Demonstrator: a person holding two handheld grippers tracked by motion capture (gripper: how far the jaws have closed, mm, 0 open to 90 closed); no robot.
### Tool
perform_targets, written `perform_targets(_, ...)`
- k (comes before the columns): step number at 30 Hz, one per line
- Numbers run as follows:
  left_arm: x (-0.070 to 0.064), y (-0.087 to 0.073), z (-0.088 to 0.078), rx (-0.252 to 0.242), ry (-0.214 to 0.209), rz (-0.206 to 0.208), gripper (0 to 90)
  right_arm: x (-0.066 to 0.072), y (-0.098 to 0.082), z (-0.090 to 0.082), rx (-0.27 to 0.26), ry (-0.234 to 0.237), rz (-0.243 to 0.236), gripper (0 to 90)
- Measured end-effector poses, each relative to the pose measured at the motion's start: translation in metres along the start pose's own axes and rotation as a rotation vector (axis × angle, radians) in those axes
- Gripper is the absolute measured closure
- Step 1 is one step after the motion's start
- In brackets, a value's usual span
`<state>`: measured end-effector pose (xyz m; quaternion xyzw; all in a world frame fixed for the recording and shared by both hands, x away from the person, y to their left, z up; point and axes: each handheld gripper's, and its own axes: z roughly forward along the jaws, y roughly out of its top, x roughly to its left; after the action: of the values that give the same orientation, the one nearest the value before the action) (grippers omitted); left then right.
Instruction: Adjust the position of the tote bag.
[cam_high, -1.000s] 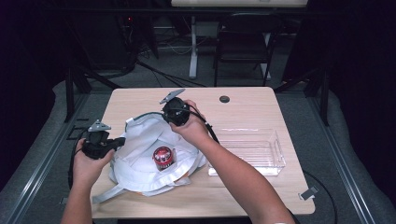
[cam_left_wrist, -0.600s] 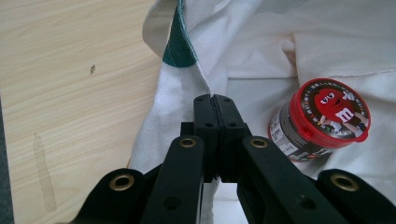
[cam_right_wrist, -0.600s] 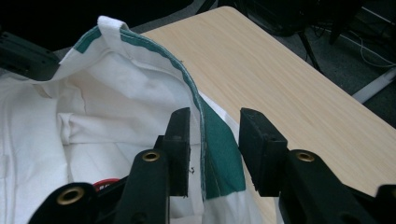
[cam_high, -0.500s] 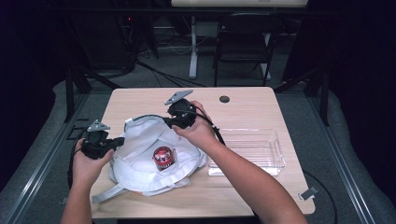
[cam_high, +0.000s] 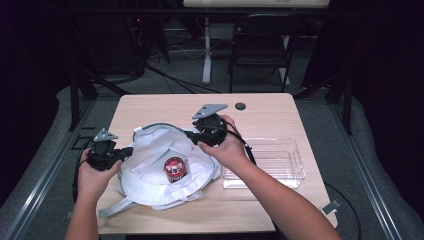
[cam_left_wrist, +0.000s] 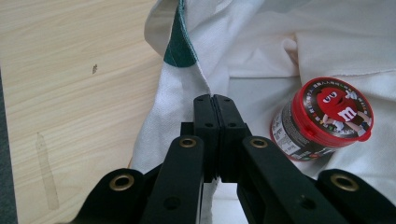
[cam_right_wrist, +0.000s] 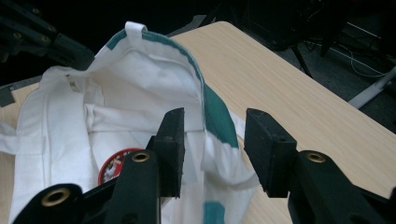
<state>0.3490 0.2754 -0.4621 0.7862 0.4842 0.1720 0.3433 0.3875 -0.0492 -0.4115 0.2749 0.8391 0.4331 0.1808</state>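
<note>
A white cloth bag (cam_high: 150, 160) with green trim lies open on the wooden table (cam_high: 160, 107). A small jar with a red lid (cam_high: 175, 169) rests on the cloth inside its mouth. My left gripper (cam_high: 127, 151) is at the bag's left edge, shut on the white fabric (cam_left_wrist: 205, 79) just below the green trim (cam_left_wrist: 180, 46), with the jar (cam_left_wrist: 327, 119) to its right. My right gripper (cam_high: 195, 134) is at the bag's far right rim. It stands open (cam_right_wrist: 212, 128), the green-trimmed rim (cam_right_wrist: 210, 109) hanging between its jaws, and the jar's lid (cam_right_wrist: 116, 167) peeks out below.
A clear plastic tray (cam_high: 295, 167) sits on the table right of the bag, under my right forearm. A small black disc (cam_high: 240, 106) lies near the table's far edge. A dark chair (cam_high: 260, 50) and cables are on the floor beyond.
My right gripper has moved rightward and a little nearer along the bag's rim, and the rim has come with it. The left gripper has held still on the fabric.
</note>
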Motion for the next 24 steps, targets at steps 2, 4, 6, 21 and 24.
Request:
perform_targets(2,0.0,0.0,0.0,-0.001,0.002,0.001,89.2,0.002,-0.006,-0.004,0.004,-0.004,-0.007,59.6)
perform_targets(4,0.0,0.0,0.0,0.0,0.003,0.004,89.1,0.005,-0.012,-0.007,0.006,-0.01,-0.016,59.6)
perform_targets(6,0.0,0.0,0.0,0.002,0.004,0.003,89.1,0.007,-0.017,-0.01,0.013,-0.018,-0.024,59.6)
perform_targets(21,0.0,-0.001,0.0,-0.001,0.008,0.006,89.1,0.019,-0.051,-0.019,0.018,-0.007,0.058,70.3)
perform_targets(24,-0.001,-0.001,0.0,-0.002,0.009,0.006,89.1,0.019,-0.055,-0.018,0.017,-0.007,0.063,71.8)
